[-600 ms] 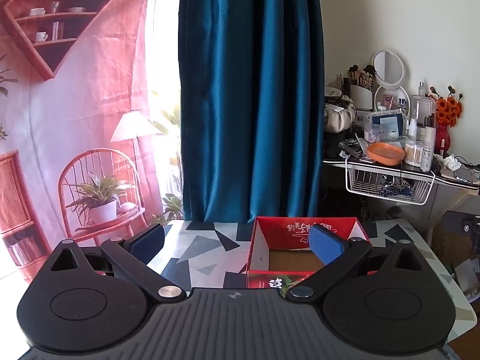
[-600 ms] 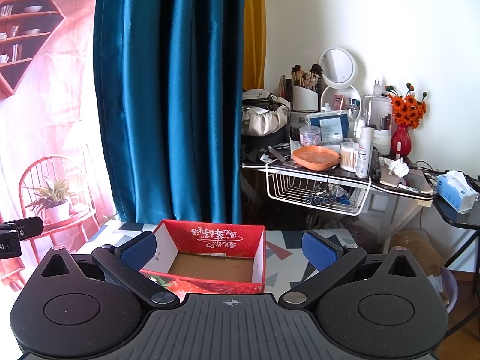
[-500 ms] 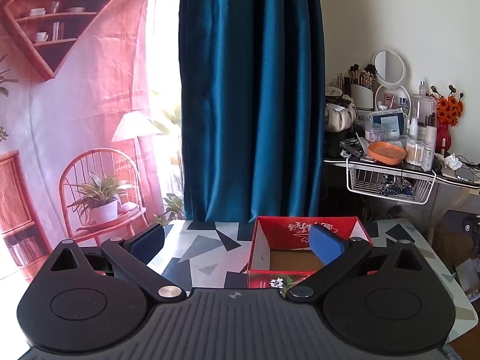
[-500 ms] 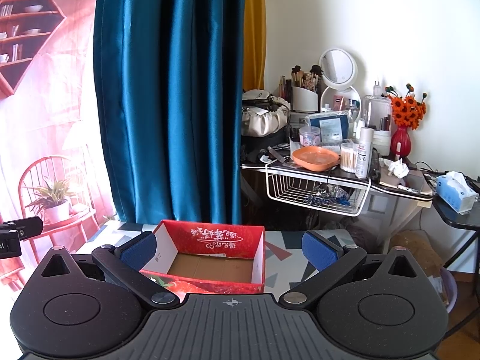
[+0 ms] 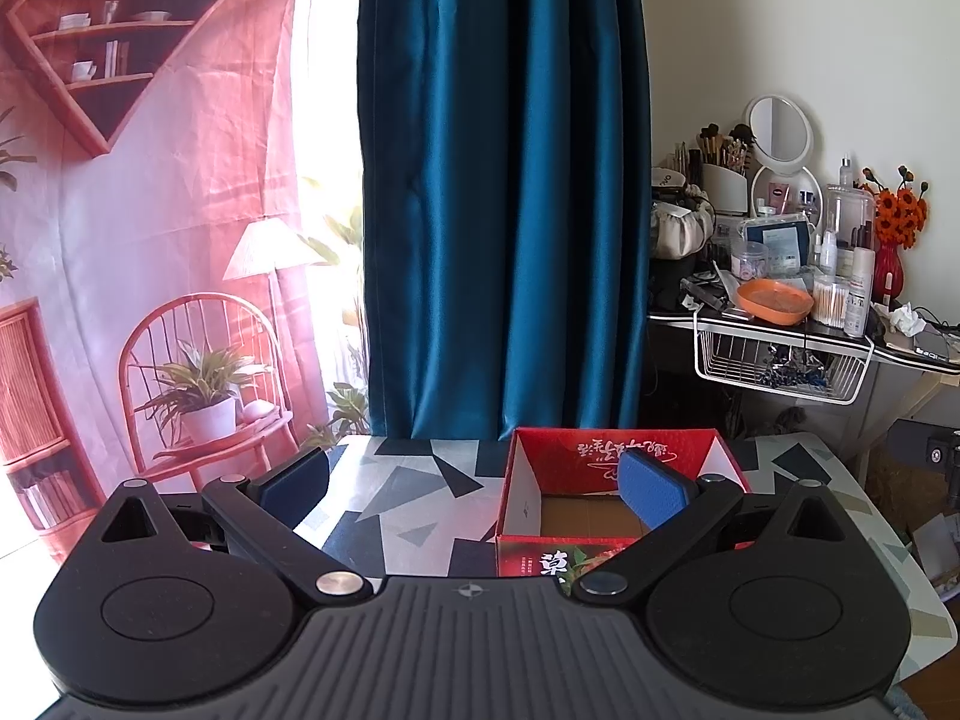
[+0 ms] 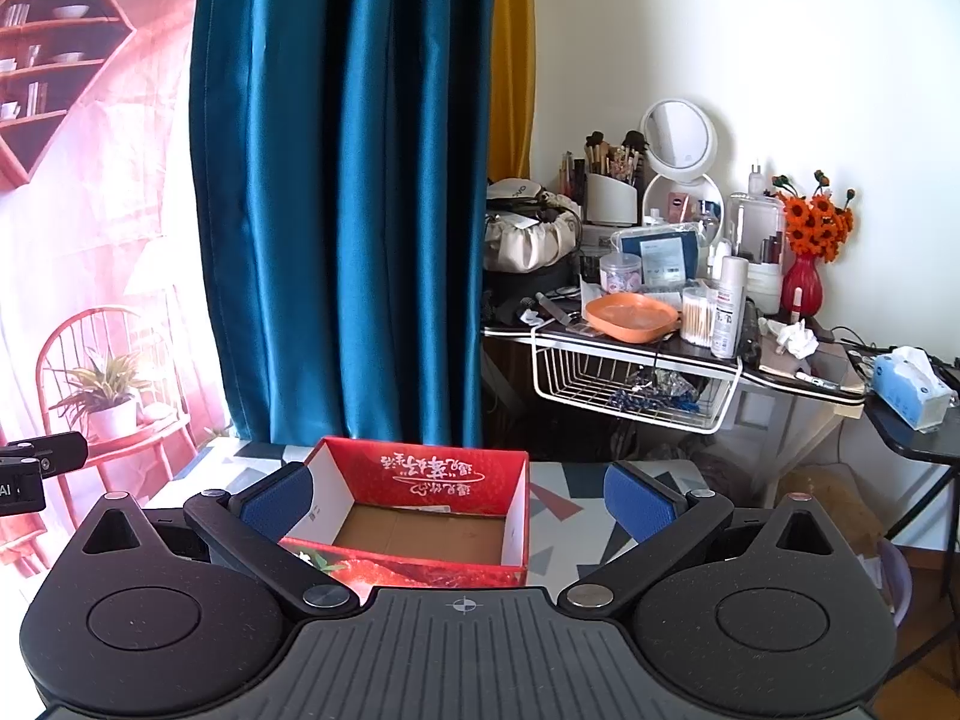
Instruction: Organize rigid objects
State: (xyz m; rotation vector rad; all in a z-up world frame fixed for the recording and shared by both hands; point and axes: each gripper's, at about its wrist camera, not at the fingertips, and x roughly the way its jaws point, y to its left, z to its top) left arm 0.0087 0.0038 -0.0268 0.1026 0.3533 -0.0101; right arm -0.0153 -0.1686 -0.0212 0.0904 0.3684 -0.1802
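Patterned table (image 5: 420,498) with red box (image 6: 420,474), left gripper (image 5: 474,483) spread wide, right gripper (image 6: 459,501) spread wide, both holding nothing

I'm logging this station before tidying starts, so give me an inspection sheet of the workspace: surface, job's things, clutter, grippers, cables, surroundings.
Surface: table with a grey geometric pattern, bare where it shows.
Job's things: one red cardboard box, open at the top, inside looks empty; no loose rigid objects seen on the table.
Clutter: nothing seen on the table; the side desk is crowded with cosmetics, an orange dish and a tissue pack.
Grippers: left gripper open, holding nothing; right gripper open, holding nothing.
Cables: thin wires on the side desk near the tissue pack.
Surroundings: teal curtain, pink printed backdrop, white wall.
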